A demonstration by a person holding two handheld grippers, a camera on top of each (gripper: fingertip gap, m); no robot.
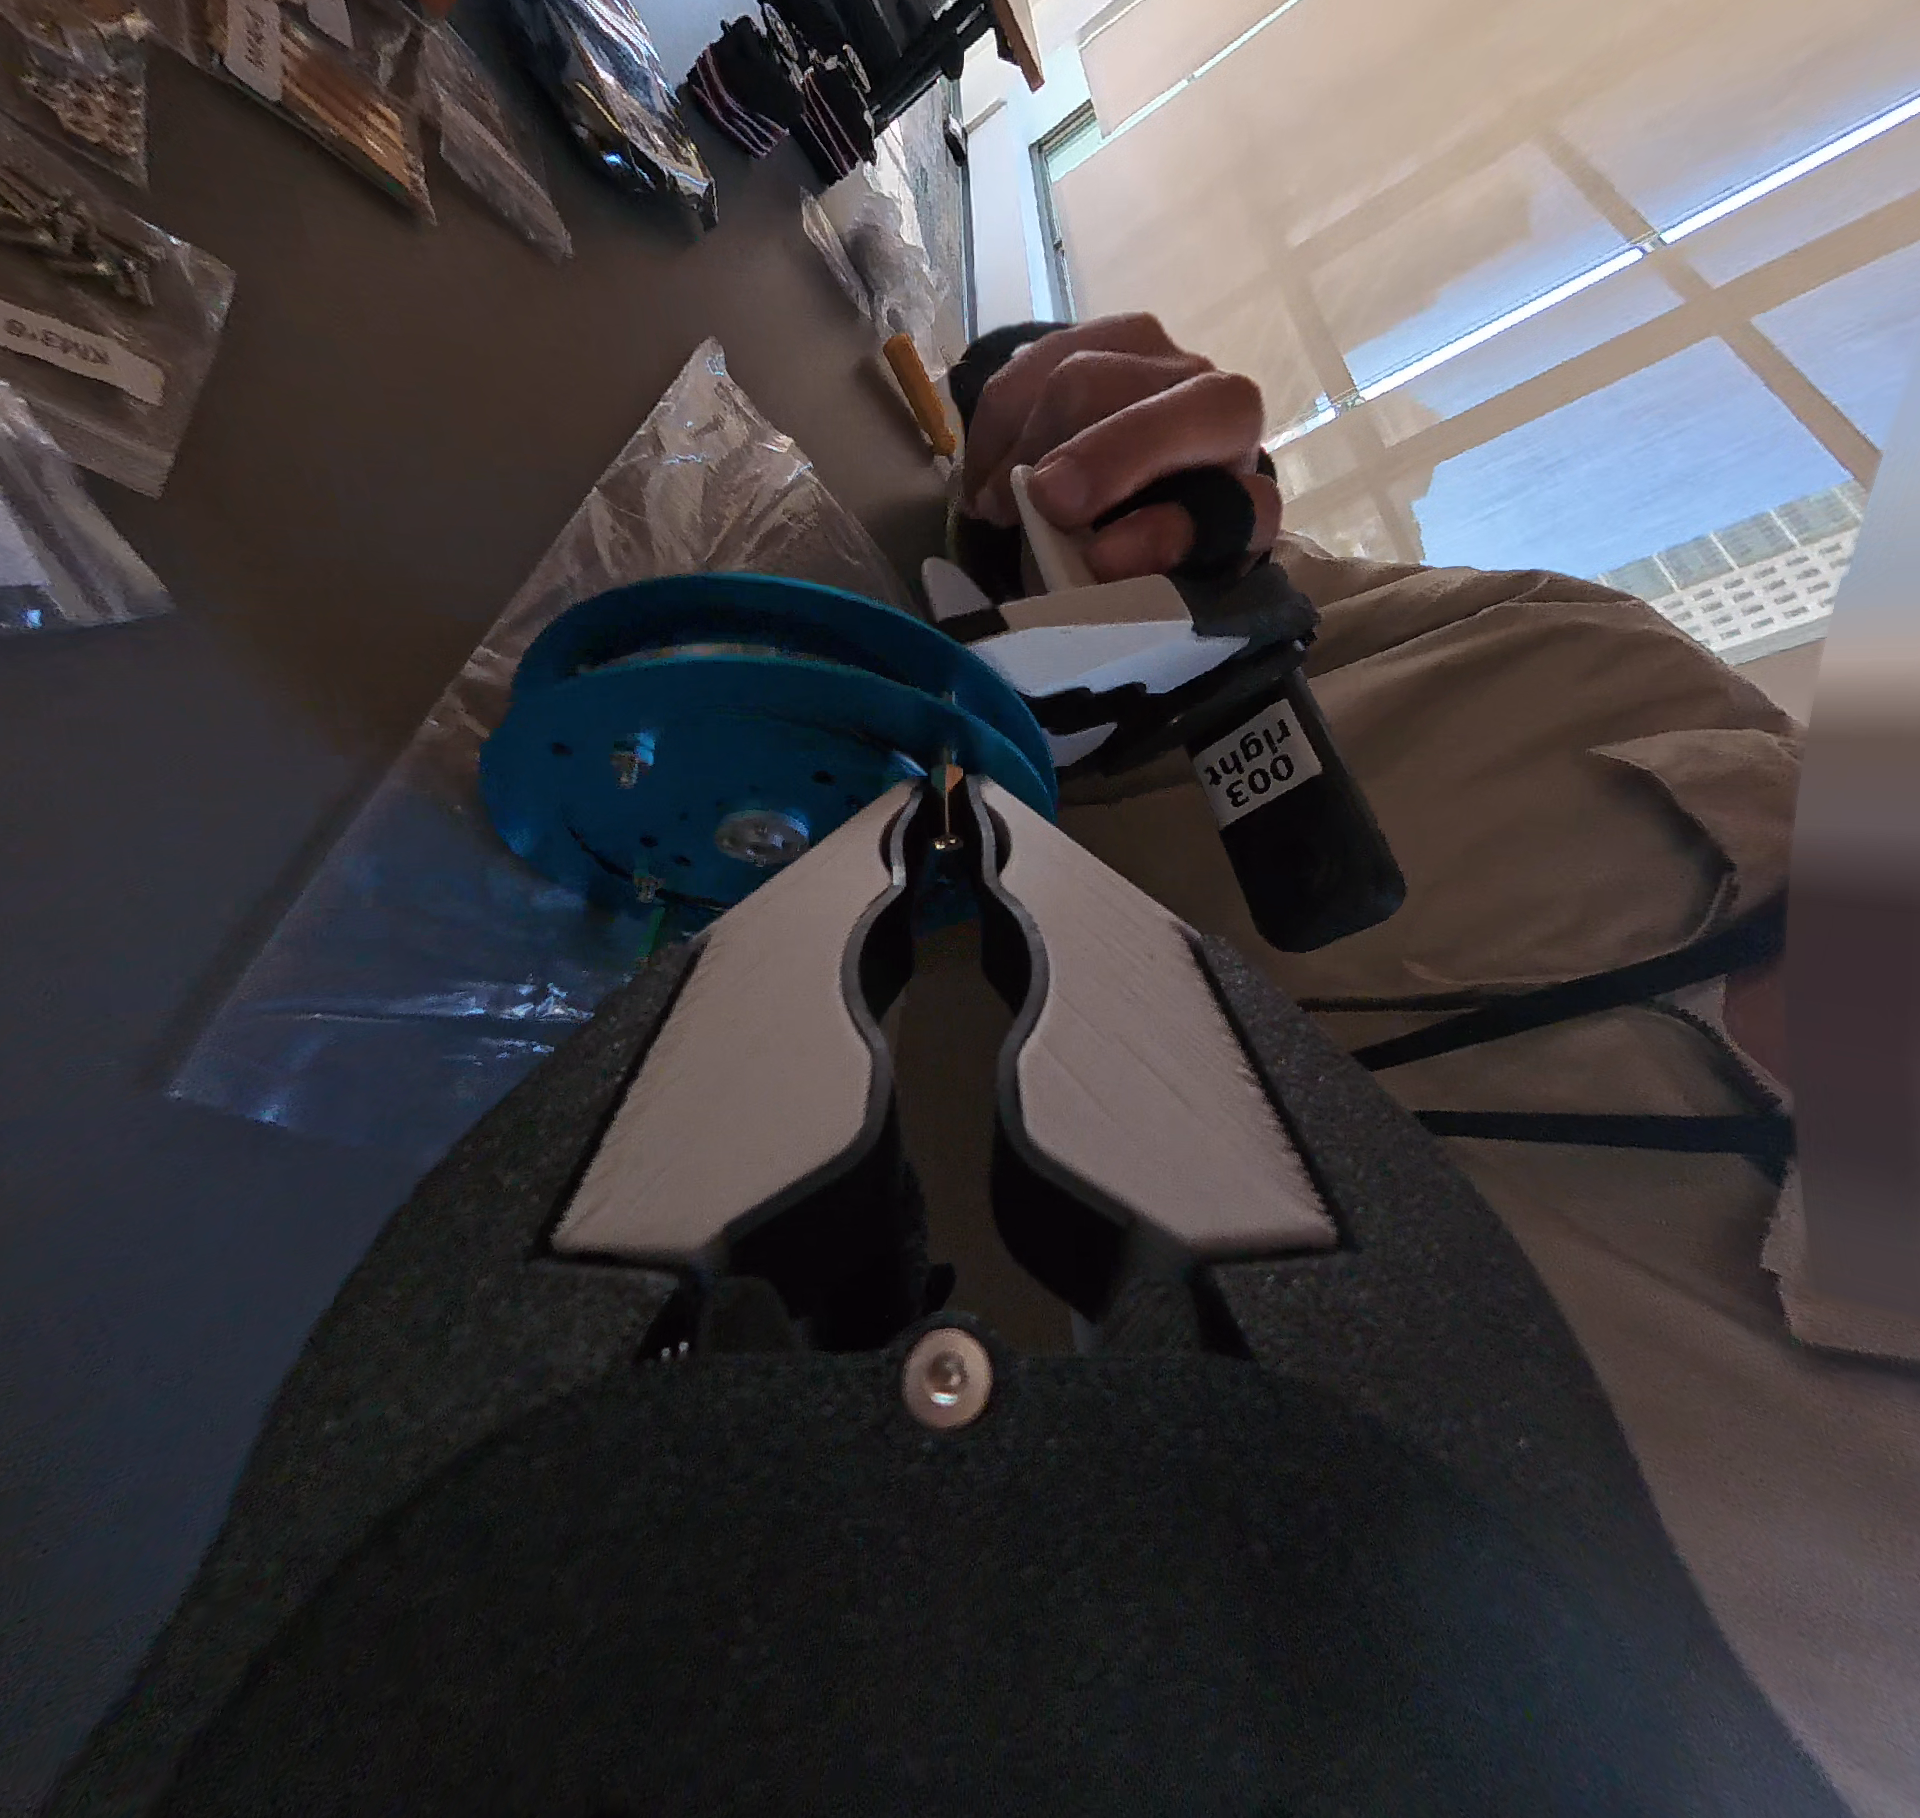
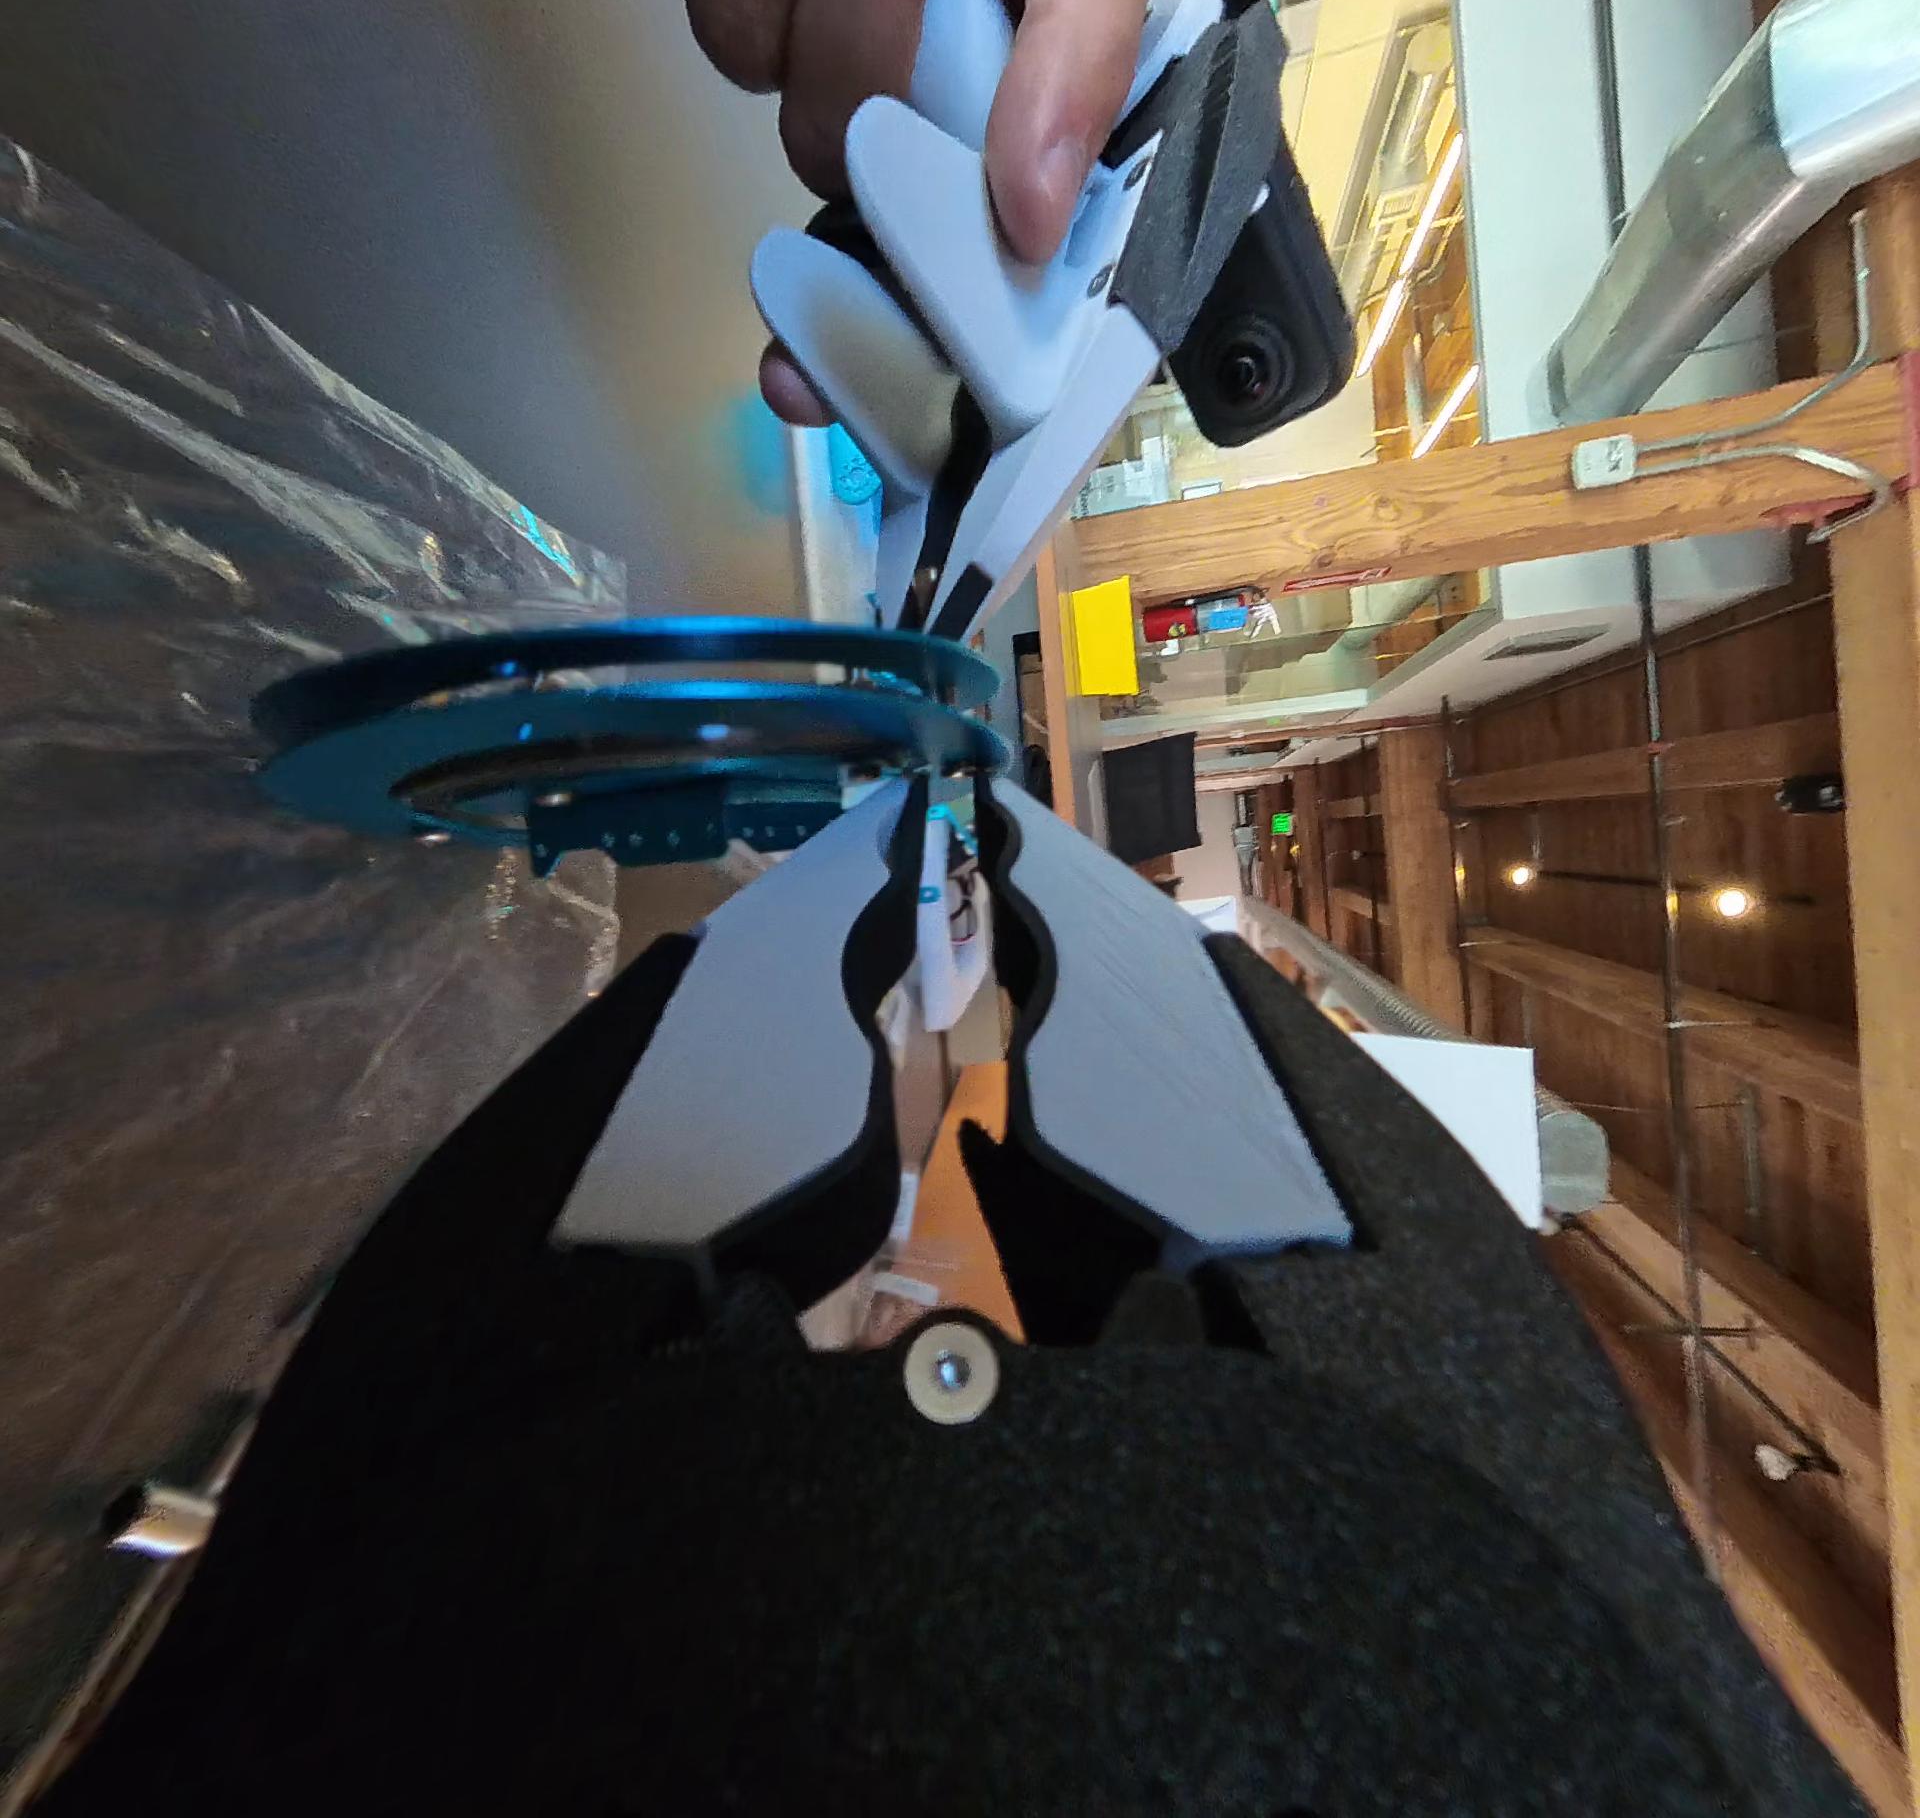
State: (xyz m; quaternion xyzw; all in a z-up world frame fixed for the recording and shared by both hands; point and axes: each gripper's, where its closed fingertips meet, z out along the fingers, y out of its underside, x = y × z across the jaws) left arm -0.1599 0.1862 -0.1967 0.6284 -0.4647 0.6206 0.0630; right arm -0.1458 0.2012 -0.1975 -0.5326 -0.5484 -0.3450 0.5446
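Observation:
A blue assembly of two round plates (image 1: 727,729) stands on edge on a clear plastic bag (image 1: 436,937). My left gripper (image 1: 943,807) is shut on a small brass pin (image 1: 944,818) at the rim of the nearer plate. My right gripper (image 2: 943,794) is shut on the rim of the blue assembly (image 2: 582,719) from the opposite side. It also shows in the left wrist view (image 1: 1070,667), held by a hand (image 1: 1122,438). In the right wrist view the left gripper (image 2: 920,610) comes in from above, tips at the other plate.
Several clear bags of small parts (image 1: 94,293) and dark packages (image 1: 634,106) lie on the grey table (image 1: 343,480). A person's beige trousers (image 1: 1507,833) are beside the table edge. Wooden shelving (image 2: 1662,885) and a metal duct (image 2: 1714,210) are in the background. Left and right tips are no more than a few centimetres apart.

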